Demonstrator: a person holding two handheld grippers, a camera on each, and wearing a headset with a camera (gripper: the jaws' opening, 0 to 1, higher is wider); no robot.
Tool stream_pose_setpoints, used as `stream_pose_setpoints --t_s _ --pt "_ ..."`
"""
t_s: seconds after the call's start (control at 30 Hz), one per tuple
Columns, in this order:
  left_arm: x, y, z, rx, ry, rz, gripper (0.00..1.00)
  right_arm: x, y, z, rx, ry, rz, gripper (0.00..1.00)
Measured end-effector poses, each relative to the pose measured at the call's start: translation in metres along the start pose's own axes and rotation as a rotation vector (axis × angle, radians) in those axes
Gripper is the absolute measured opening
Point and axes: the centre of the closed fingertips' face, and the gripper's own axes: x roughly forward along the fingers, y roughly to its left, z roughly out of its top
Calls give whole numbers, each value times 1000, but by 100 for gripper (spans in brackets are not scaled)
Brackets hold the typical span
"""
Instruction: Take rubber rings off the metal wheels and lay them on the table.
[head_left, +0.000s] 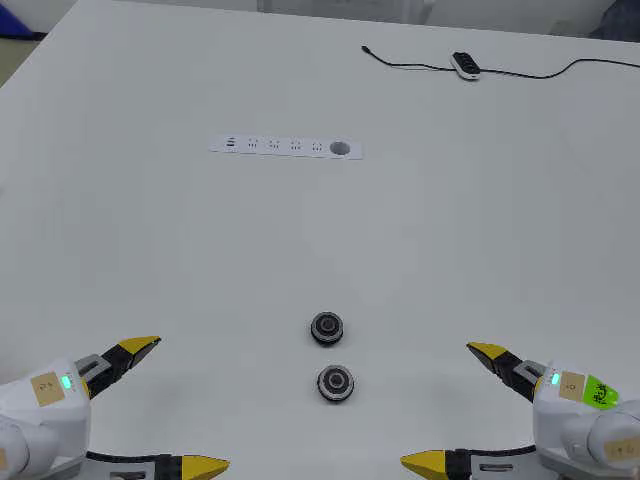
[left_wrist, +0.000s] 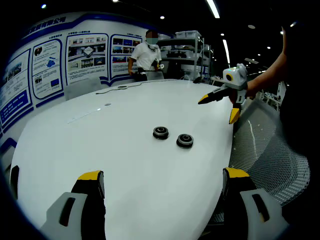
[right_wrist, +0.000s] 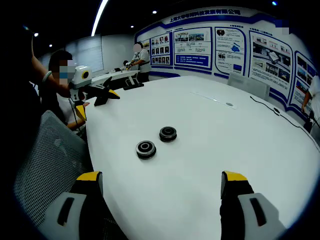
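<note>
Two small metal wheels with black rubber rings lie flat on the white table, one farther (head_left: 327, 327) and one nearer (head_left: 335, 383). Both appear in the left gripper view (left_wrist: 160, 132) (left_wrist: 184, 141) and in the right gripper view (right_wrist: 168, 133) (right_wrist: 146, 149). My left gripper (head_left: 175, 405) hovers at the lower left, open, with nothing between its yellow-tipped jaws. At the lower right my right gripper (head_left: 455, 405) is open and empty too. The wheels sit between the two grippers, apart from both.
A white flush socket strip (head_left: 286, 146) lies in the table's middle far part. A black cable with an inline switch (head_left: 465, 65) runs along the far right. A mesh chair (right_wrist: 45, 165) stands at the table's near edge. A person stands far off (left_wrist: 146, 55).
</note>
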Motion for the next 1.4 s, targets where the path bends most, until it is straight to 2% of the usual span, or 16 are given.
stream_pose_setpoints --t_s 0.43,0.83,1.1,1.4 --pt "0 1 -3 -5 16 -3 100 2 2 -2 11 8 12 99" --pt "6 -1 4 -14 3 -14 100 8 9 0 29 5 29 99" --pt "12 -5 9 -2 5 -34 96 12 14 1 40 3 40 99" --pt "21 -10 9 13 21 -64 90 18 18 1 56 1 52 99"
